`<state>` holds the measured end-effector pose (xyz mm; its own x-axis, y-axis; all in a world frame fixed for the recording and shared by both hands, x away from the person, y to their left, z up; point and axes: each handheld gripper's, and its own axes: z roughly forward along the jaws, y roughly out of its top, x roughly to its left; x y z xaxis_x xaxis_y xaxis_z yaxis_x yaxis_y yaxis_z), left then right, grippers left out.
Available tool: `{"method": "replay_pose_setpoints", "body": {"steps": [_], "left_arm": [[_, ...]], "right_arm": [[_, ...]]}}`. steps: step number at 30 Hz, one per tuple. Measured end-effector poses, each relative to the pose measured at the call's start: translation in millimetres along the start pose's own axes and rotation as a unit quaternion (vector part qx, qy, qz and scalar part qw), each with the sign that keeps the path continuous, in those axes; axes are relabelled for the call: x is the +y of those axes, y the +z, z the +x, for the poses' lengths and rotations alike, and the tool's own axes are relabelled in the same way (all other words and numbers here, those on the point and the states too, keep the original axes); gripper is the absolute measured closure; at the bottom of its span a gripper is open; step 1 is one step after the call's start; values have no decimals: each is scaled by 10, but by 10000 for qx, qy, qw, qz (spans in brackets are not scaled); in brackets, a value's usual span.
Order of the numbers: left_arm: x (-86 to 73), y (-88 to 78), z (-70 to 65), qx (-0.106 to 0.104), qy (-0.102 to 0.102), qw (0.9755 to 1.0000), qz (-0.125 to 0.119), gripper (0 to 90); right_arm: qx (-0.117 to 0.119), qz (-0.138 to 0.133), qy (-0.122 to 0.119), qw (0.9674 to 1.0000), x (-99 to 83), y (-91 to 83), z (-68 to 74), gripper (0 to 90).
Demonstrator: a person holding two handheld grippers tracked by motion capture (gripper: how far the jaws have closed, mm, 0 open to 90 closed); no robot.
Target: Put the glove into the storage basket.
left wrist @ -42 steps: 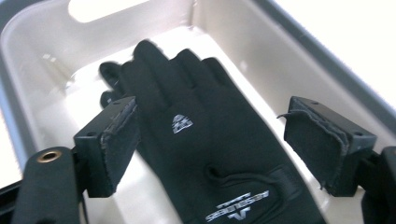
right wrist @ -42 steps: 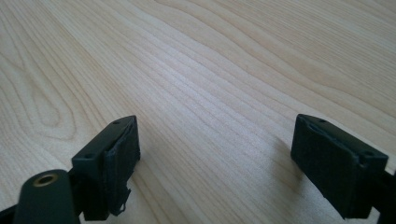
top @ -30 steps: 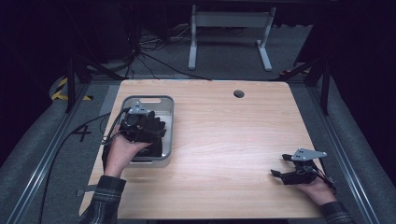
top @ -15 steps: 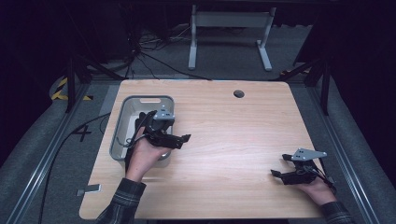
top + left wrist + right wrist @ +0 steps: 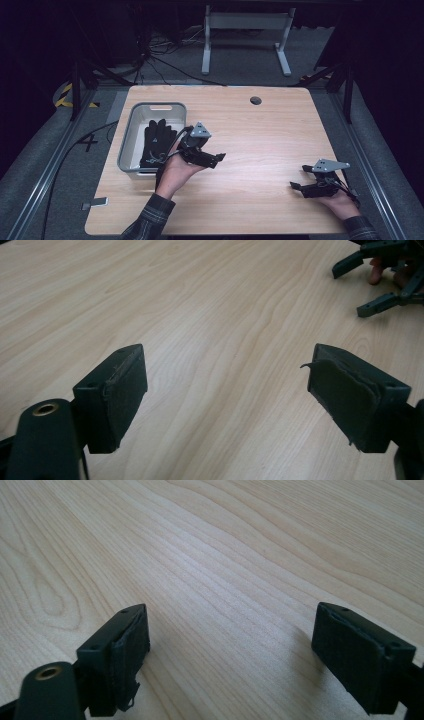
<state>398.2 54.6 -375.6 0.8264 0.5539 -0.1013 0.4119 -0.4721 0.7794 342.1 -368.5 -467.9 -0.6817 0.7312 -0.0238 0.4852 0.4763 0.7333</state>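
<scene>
I have a bare wooden surface (image 5: 260,150) with a grey bin (image 5: 131,142) near its left edge. In the bin lie the black gloves (image 5: 157,140), soft, limp and light I judge; I'd pinch a cuff or a bunched fold. My left gripper (image 5: 212,159) hangs just right of the bin, released and empty. My right gripper (image 5: 299,187), near the right front corner, is released too.

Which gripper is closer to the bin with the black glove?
The left gripper, just off the grey bin's right side. The right gripper sits far across the table, near its right edge. The black glove lies inside the bin.
</scene>
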Motion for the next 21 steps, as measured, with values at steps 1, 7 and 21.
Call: {"method": "replay_pose_setpoints", "body": {"steps": [1,7,21], "left_arm": [[1,41,-44,-26,28,10000,1,168],[-10,221,-227,-173,192,9996,86,153],[-169,641,-479,-346,345,9982,341,144]], "right_arm": [[-4,0,3,10000,0,0,1,160],[-1,0,0,10000,0,0,0,159],[0,0,-2,10000,0,1,1,158]]}}
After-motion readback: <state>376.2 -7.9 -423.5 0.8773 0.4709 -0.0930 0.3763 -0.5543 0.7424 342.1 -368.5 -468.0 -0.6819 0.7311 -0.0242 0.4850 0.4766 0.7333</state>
